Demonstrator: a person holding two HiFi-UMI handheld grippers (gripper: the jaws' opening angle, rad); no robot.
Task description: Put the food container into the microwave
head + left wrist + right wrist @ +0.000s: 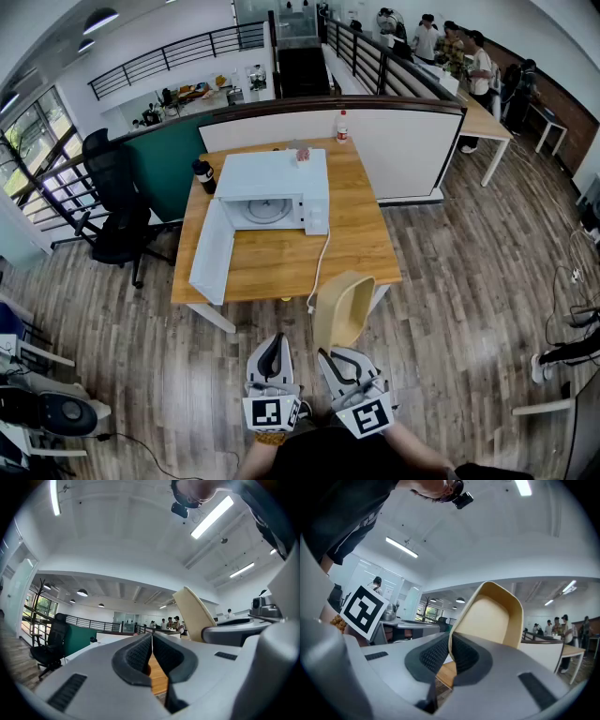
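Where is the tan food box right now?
In the head view the food container is low and right of centre, pinched by its rim in the right gripper. It is by the front edge of the wooden table, before the open microwave.

Head camera: sat high on the person and faced forward and steeply down. The left gripper (273,342) and right gripper (330,356) sat nearest, at its bottom edge. The table (281,267) with the microwave (272,183) lay ahead, well apart from them.

Left gripper camera: rode behind its own jaws, tipped slightly upward, with ceiling filling most of its frame.

Right gripper camera: looked about level along its jaws, with the food container (490,618) very near.

Shared: all three views caught the food container and the people (450,42) by the far railing. The head and left gripper views shared the black chair (117,202). The right gripper view also caught the left gripper's marker cube (361,609).
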